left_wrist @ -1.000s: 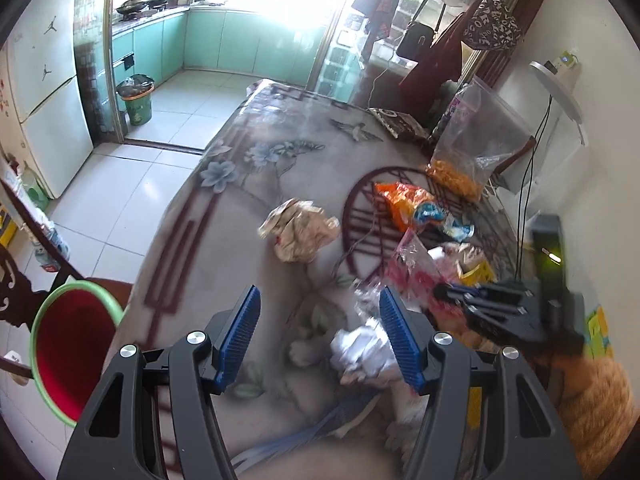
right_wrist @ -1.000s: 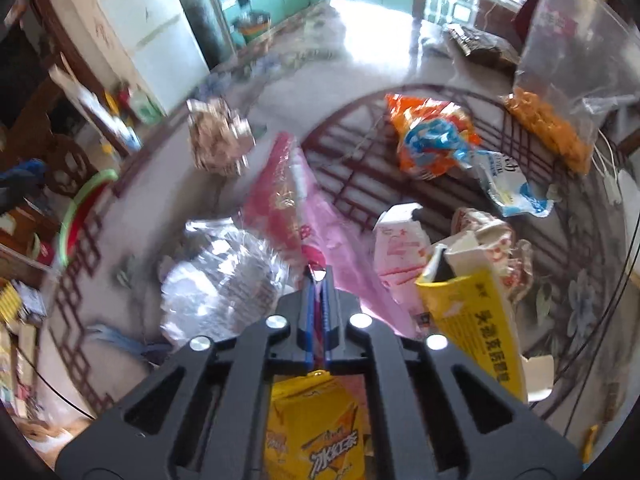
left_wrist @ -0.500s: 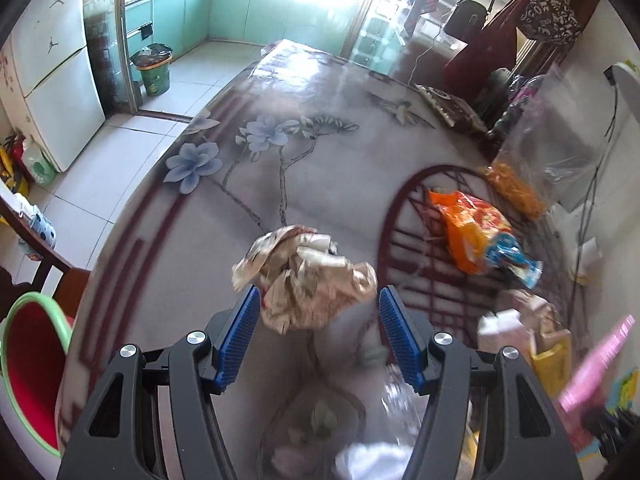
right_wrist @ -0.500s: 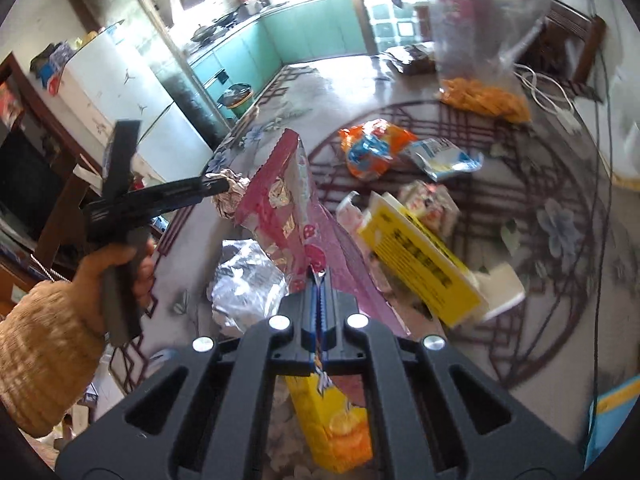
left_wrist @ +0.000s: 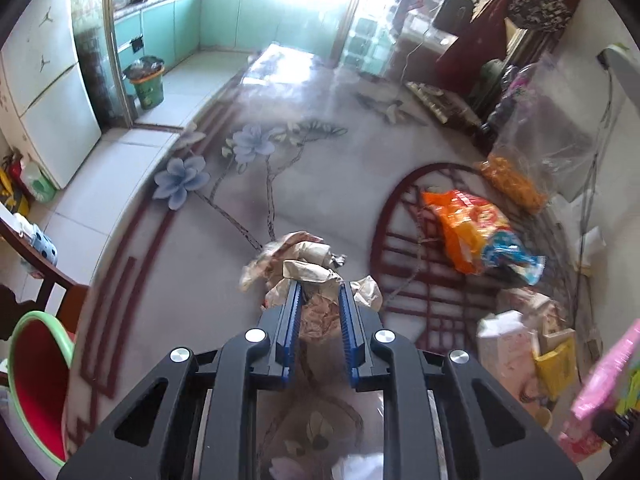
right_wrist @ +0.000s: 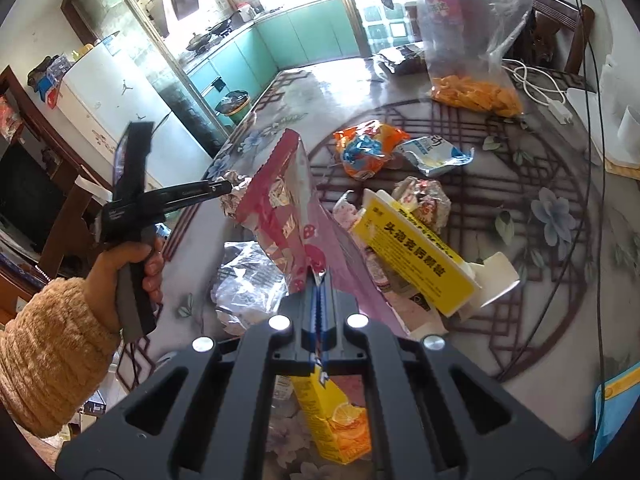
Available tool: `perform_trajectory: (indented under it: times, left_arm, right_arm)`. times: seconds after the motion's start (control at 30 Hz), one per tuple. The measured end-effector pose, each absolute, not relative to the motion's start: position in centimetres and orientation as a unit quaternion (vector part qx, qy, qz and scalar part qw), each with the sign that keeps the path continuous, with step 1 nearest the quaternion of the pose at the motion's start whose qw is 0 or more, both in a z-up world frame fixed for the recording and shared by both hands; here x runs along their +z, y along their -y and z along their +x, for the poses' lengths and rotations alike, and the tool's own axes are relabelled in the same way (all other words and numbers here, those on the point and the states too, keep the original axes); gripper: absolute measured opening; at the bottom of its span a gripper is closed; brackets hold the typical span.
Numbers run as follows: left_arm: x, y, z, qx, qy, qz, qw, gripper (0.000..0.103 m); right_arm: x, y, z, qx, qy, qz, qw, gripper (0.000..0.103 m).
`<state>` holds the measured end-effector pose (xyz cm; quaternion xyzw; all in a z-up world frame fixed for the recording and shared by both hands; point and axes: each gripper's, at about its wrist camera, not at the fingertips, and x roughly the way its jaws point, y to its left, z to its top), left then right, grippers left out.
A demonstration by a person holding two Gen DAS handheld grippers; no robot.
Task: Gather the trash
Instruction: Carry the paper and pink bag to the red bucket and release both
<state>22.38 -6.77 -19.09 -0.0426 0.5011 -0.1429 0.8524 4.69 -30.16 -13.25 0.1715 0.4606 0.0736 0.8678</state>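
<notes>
While the left gripper (left_wrist: 319, 290) points down at the table (left_wrist: 320, 168), its 2 blue pads (left_wrist: 294, 312) have just been closing and now press on either side of a crumpled brown paper wad (left_wrist: 304, 264), which still rests on the flowered tabletop near the left edge. Seen from the right wrist, the same gripper (right_wrist: 228, 188) reaches the wad (right_wrist: 234, 196) from the left, carried by a hand (right_wrist: 136, 264) in a fuzzy tan sleeve (right_wrist: 52, 356).

The right gripper (right_wrist: 319, 280) is clamped tight on the lower corner of a pink snack bag (right_wrist: 288, 200), which stands raised above the table with its torn, serrated top uppermost. A yellow juice carton (right_wrist: 332, 420) shows below the gripper's frame.

Other litter lies on the round dark-red lattice pattern: an orange and blue wrapper (right_wrist: 366, 150), a white and blue pouch (right_wrist: 434, 152), a yellow and white box (right_wrist: 416, 248), a crumpled foil wrapper (right_wrist: 424, 200) just behind it, and a crinkled clear wrapper (right_wrist: 244, 284) near the pink bag. A clear zip bag (right_wrist: 472, 40) with orange snacks in its bottom stands at the far side. At the lower left of the left wrist view, beside the table, is a red basin with a green rim (left_wrist: 36, 380).
</notes>
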Motion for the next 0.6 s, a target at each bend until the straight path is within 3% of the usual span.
perform_trajectory:
  times: [0.6]
  left_arm:
    - [-7.9, 5.2, 12.4, -0.207, -0.414, -0.011, 0.887, 0.017]
  right_arm:
    - [-10.5, 26.3, 5.0, 0.091, -0.426, 0.169, 0.884, 0.002]
